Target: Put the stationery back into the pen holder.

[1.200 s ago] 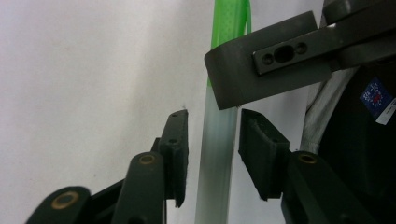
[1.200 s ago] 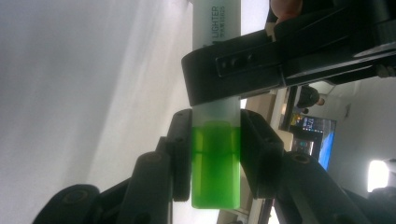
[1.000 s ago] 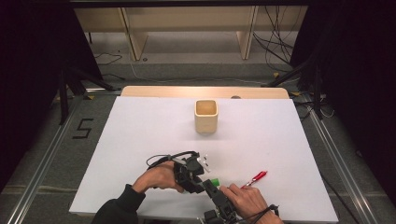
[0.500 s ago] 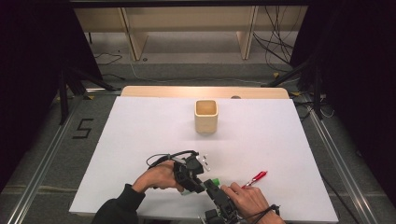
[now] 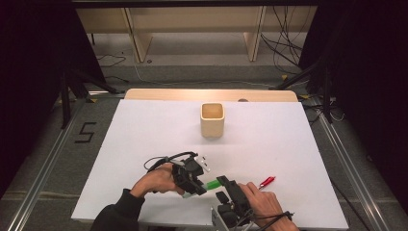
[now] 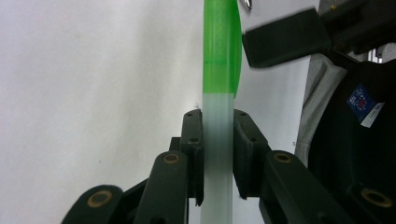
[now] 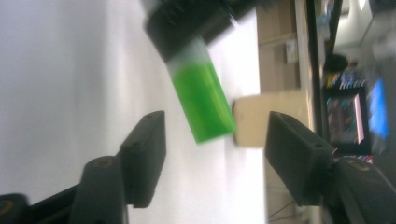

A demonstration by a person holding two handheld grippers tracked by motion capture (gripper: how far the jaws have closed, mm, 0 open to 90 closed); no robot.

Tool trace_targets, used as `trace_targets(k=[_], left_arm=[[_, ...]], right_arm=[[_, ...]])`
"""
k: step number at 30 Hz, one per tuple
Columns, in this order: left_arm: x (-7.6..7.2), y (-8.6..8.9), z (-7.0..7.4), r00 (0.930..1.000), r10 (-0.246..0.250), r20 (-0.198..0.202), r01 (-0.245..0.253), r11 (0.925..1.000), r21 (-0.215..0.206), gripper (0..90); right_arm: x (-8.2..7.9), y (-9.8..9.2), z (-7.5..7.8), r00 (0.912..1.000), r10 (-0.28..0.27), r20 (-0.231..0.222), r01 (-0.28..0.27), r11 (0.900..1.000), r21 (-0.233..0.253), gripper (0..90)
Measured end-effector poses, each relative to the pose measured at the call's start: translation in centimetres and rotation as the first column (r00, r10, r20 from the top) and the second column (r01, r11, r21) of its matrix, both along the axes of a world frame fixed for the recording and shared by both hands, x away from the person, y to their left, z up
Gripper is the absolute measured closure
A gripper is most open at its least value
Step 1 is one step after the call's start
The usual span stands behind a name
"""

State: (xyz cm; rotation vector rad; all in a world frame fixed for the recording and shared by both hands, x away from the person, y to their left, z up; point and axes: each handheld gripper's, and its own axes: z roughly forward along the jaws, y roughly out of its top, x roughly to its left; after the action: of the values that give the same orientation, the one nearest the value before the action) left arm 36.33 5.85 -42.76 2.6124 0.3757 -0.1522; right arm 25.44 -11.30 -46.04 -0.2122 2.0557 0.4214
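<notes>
A pen with a cloudy white barrel and a green cap (image 5: pixel 210 184) is held level just above the white table's front edge. My left gripper (image 5: pixel 196 188) is shut on its barrel; in the left gripper view the jaws of that gripper (image 6: pixel 218 135) clamp the barrel (image 6: pixel 217 154) with the green cap (image 6: pixel 221 51) pointing away. My right gripper (image 5: pixel 220 189) is open at the cap end. The green cap (image 7: pixel 203 102) hangs between the spread jaws of the right gripper (image 7: pixel 217 142), apart from both.
A square wooden cup (image 5: pixel 212 120) stands upright at the table's far middle and appears sideways beyond the cap as the cup (image 7: pixel 266 119). A red pen (image 5: pixel 267 181) lies on the white tabletop (image 5: pixel 144 130) just right of my right hand.
My right gripper has moved forward so its open jaws now stand on either side of the green cap. The left gripper and pen have barely shifted.
</notes>
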Motion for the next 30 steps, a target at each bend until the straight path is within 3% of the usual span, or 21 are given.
trace_targets(k=[2, 5, 8, 11, 16, 18, 19, 21, 24, 25, 28, 29, 30], left_arm=[[0.1, 0.1, -0.1, 1.0, 0.002, 0.0, -0.002, 1.0, -0.008, 76.4], [0.3, 0.3, -0.1, 0.9997, 0.02, 0.011, -0.02, 0.9996, -0.02, 76.4], [0.5, 0.7, 0.0, 0.9985, 0.052, 0.019, -0.051, 0.9977, -0.045, 76.4], [0.8, 1.0, 0.1, 0.9965, 0.079, 0.024, -0.078, 0.9952, -0.059, 76.4], [1.1, 1.5, 0.1, 0.9915, 0.122, 0.047, -0.116, 0.987, -0.111, 76.3], [1.2, 1.7, 0.1, 0.9887, 0.142, 0.049, -0.134, 0.9815, -0.137, 76.3], [1.2, 1.7, 0.2, 0.9866, 0.154, 0.054, -0.145, 0.979, -0.144, 76.3], [1.3, 1.9, 0.2, 0.9837, 0.171, 0.055, -0.16, 0.973, -0.167, 76.3], [1.4, 2.1, 0.2, 0.9784, 0.196, 0.066, -0.179, 0.9617, -0.208, 76.3], [1.4, 2.2, 0.3, 0.9758, 0.205, 0.076, -0.185, 0.9584, -0.218, 76.3], [1.6, 2.4, 0.4, 0.9663, 0.245, 0.078, -0.216, 0.9381, -0.271, 76.3], [1.6, 2.5, 0.4, 0.9638, 0.253, 0.083, -0.22, 0.9332, -0.284, 76.3], [1.5, 2.6, 0.4, 0.9604, 0.266, 0.084, -0.23, 0.9261, -0.299, 76.3]], right_arm=[[0.5, -0.4, 0.3, 0.9989, -0.029, -0.036, 0.031, 0.998, 0.055, 35.7], [1.2, -1.2, 0.6, 0.9937, -0.07, -0.087, 0.082, 0.986, 0.144, 34.0], [1.8, -2.0, 1.2, 0.9785, -0.091, -0.185, 0.136, 0.96, 0.246, 33.7], [2.4, -2.8, 1.6, 0.9559, -0.099, -0.276, 0.193, 0.922, 0.336, 33.7], [3.2, -4.0, 2.0, 0.9102, -0.07, -0.408, 0.269, 0.85, 0.453, 33.5], [3.5, -4.5, 2.0, 0.8879, -0.049, -0.457, 0.305, 0.808, 0.505, 33.3], [3.7, -4.8, 2.0, 0.8708, -0.033, -0.491, 0.327, 0.784, 0.528, 33.0], [4.0, -5.2, 2.0, 0.8499, -0.016, -0.527, 0.357, 0.752, 0.554, 32.7], [4.6, -6.0, 2.0, 0.805, 0.023, -0.593, 0.422, 0.681, 0.599, 32.3], [4.8, -6.3, 2.0, 0.7911, 0.037, -0.611, 0.437, 0.664, 0.606, 31.8], [5.1, -6.7, 1.7, 0.771, 0.048, -0.635, 0.467, 0.635, 0.615, 30.6], [5.2, -6.9, 1.7, 0.7567, 0.065, -0.65, 0.48, 0.62, 0.621, 30.5], [5.3, -7.0, 1.6, 0.7489, 0.076, -0.658, 0.488, 0.609, 0.625, 30.5]])
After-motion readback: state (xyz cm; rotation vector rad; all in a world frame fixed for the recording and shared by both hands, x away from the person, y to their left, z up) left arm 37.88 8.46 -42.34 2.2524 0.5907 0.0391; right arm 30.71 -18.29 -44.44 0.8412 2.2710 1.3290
